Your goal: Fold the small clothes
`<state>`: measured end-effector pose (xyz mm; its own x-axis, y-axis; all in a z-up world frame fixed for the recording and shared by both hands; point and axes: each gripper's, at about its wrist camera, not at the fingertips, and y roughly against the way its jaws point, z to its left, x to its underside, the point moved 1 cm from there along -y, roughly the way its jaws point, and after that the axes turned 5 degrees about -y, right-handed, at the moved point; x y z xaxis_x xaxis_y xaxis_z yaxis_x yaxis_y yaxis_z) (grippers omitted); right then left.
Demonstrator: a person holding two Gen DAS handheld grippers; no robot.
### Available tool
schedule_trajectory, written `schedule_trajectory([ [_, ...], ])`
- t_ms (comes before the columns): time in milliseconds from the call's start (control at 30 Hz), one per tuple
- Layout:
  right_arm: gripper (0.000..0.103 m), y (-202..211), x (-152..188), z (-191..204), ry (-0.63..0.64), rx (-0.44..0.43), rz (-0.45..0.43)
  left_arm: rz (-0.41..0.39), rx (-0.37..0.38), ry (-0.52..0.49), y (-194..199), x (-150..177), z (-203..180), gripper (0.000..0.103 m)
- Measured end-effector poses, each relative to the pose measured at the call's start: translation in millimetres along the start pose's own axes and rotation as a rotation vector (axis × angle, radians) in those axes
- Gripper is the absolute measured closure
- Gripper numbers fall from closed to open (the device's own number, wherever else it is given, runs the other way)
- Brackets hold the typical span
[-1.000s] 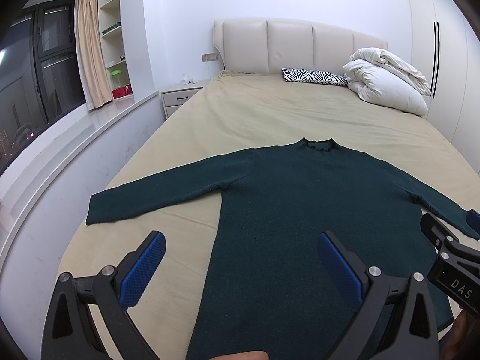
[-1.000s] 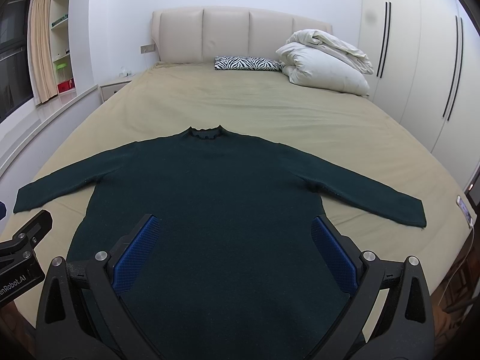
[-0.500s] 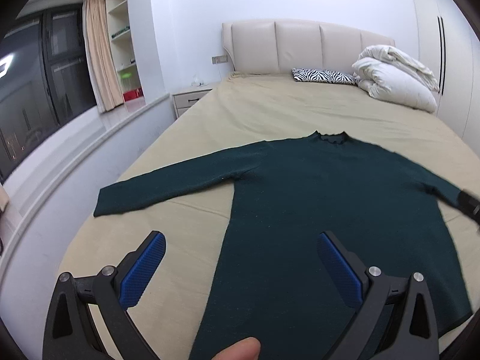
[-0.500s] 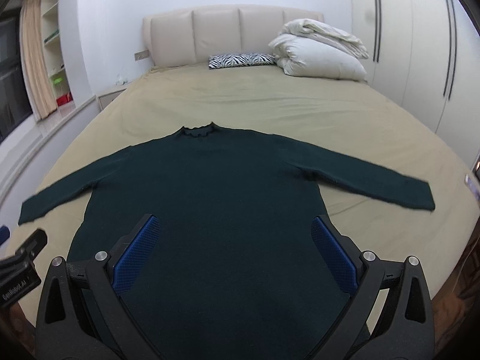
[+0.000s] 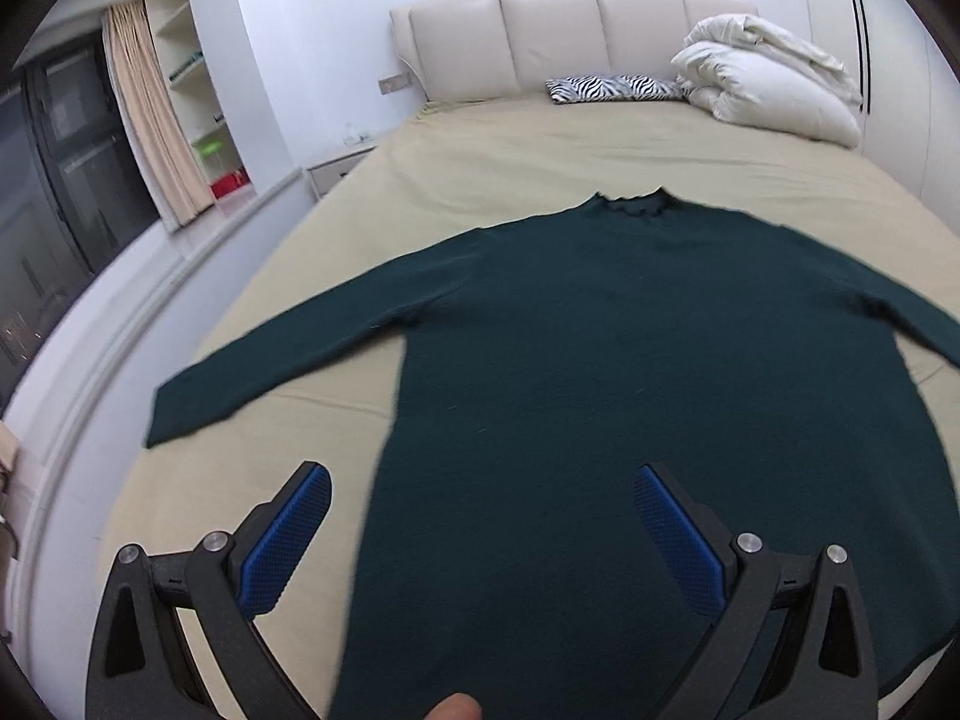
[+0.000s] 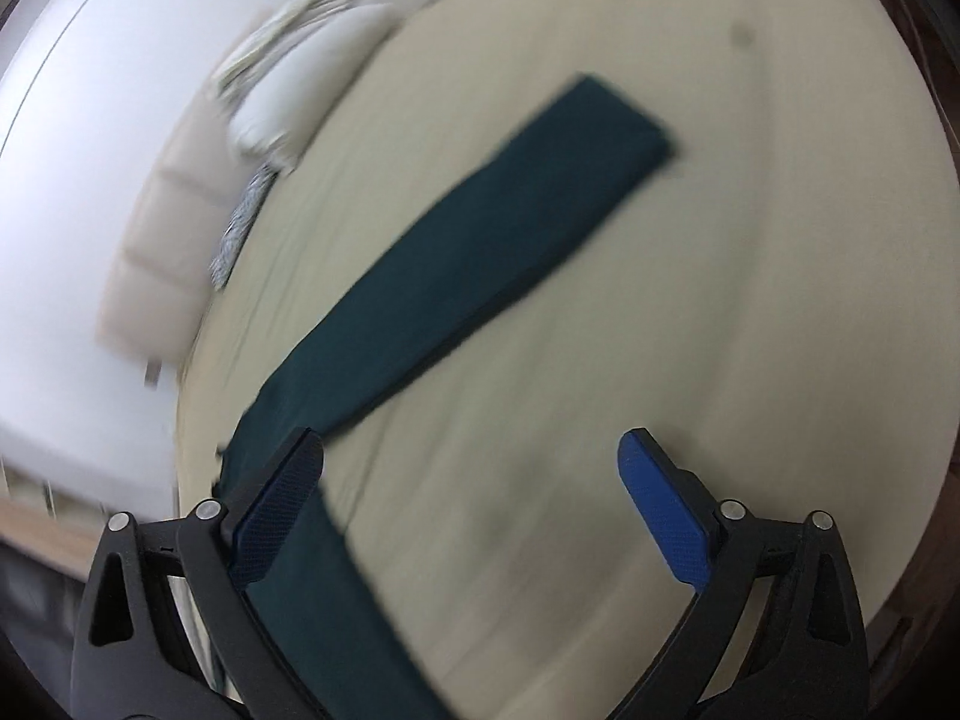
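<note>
Beige bed (image 5: pixel 540 144) carried the sweater (image 5: pixel 630 390) spread flat. Both grippers, left (image 5: pixel 480 531) and right (image 6: pixel 471 495), gaped empty, the right's jaws just narrowing slightly. Folding looked unstarted; next, seize the sleeve (image 6: pixel 480 252).

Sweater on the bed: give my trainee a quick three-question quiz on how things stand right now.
1. True or false: the sweater lies flat with both sleeves spread out.
2. What is between the fingers of the left gripper? A) a pinched hem B) nothing gripped, it is above the sweater's lower part C) the pillow
3. Which part of the sweater does the right gripper view show stretched across the bed?

Key: 1 true. 2 B. 3 a sleeve.
</note>
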<state>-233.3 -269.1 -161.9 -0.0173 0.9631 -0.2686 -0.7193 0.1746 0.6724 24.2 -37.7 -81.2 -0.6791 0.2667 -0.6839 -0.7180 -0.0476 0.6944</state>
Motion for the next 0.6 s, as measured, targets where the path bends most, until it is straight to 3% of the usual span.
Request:
schedule_trajectory([
  [100,0.009,-11.8,-31.5,-22.4,-0.048,-0.027,-0.008,0.006,0.106,0.085,-11.1,-8.5,-5.5,0.0],
  [267,0.009,-26.4,-74.7,-19.5,-0.027,-0.022,-0.06,0.143,0.148,0.092,-39.7,-22.5,-20.4,0.0],
  [433,0.009,-50.3,-121.1,-19.0,-0.017,0.037,-0.074,0.133,0.154,0.056,-48.4,-38.2,-32.3,0.0],
  [567,0.012,-67.4,-146.7,-3.4,-0.004,0.084,-0.074,0.16,0.296,0.083,-64.6,-49.4,-41.2,0.002],
  [600,0.013,-72.8,-151.1,2.9,-0.002,0.089,-0.073,0.168,0.327,0.091,-67.8,-50.8,-42.8,0.008],
])
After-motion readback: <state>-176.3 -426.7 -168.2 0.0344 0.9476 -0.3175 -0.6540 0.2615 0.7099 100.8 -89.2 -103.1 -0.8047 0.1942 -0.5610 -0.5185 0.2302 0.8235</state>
